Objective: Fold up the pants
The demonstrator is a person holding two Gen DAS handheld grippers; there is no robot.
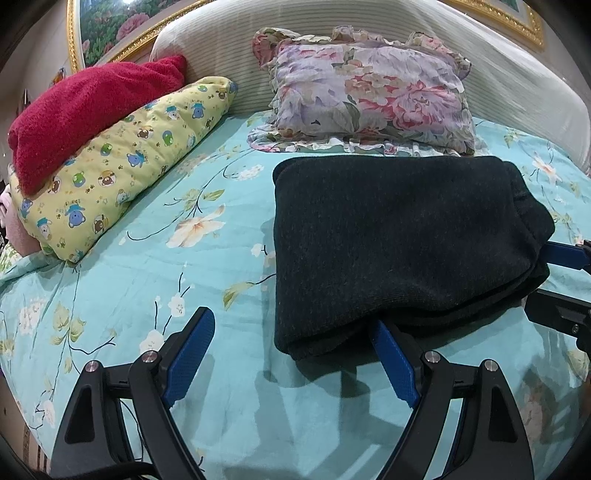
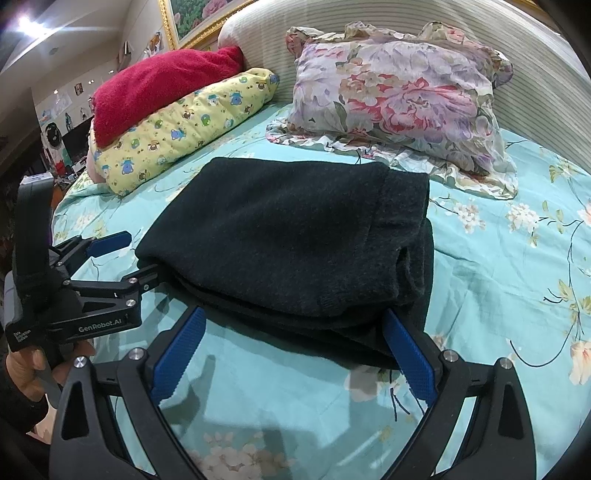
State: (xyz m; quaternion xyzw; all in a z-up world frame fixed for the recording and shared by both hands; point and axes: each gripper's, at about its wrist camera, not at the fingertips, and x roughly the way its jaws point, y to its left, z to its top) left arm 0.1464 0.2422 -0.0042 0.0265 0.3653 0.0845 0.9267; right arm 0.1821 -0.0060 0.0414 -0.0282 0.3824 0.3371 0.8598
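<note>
The dark knit pants (image 1: 399, 243) lie folded in a thick stack on the turquoise floral bedsheet (image 1: 177, 280); they also show in the right wrist view (image 2: 295, 243). My left gripper (image 1: 291, 332) is open at the stack's near left corner, its right finger tucked under the edge. My right gripper (image 2: 291, 328) is open at the stack's near edge, its right finger under the cloth. The left gripper also shows in the right wrist view (image 2: 125, 254) at the stack's left side. The right gripper's fingers (image 1: 561, 254) show at the stack's right side in the left wrist view.
A floral pillow (image 1: 369, 92) leans on the striped headboard (image 1: 229, 48) behind the pants. A yellow cartoon-print quilt (image 1: 122, 162) with a red blanket (image 1: 85, 110) on top lies at the left. A gold-framed picture (image 1: 110, 26) hangs above.
</note>
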